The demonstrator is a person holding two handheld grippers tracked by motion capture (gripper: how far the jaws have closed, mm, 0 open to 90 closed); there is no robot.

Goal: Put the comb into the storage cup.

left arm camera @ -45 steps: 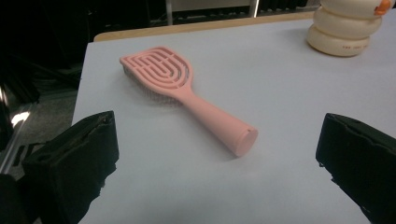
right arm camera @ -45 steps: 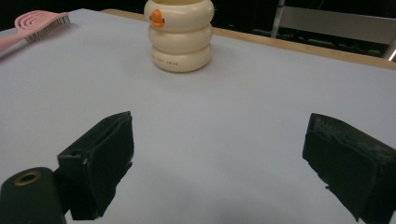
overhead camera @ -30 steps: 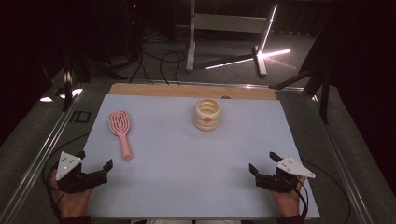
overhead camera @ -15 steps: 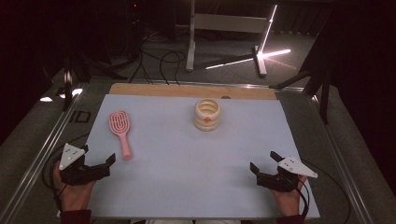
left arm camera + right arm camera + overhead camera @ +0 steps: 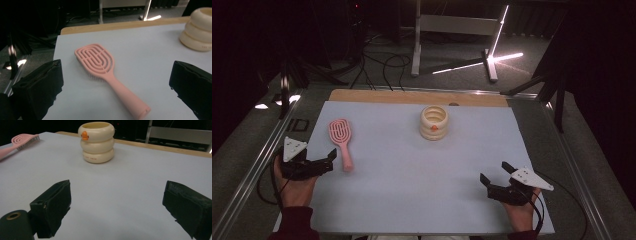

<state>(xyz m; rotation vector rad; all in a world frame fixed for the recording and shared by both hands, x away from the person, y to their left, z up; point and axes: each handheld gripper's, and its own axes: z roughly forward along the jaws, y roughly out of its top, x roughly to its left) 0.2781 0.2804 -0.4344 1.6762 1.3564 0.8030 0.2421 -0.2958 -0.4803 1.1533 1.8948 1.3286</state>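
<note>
Jaws of the left gripper (image 5: 328, 161) are held spread and empty near the table's left edge, just short of the pink hairbrush (image 5: 341, 141). Light, rigid plastic is judged; the slim handle (image 5: 126, 97) offers the surest hold. Spread, too, is the right gripper (image 5: 495, 176); farther off stands a cream ringed cup (image 5: 433, 122).
</note>
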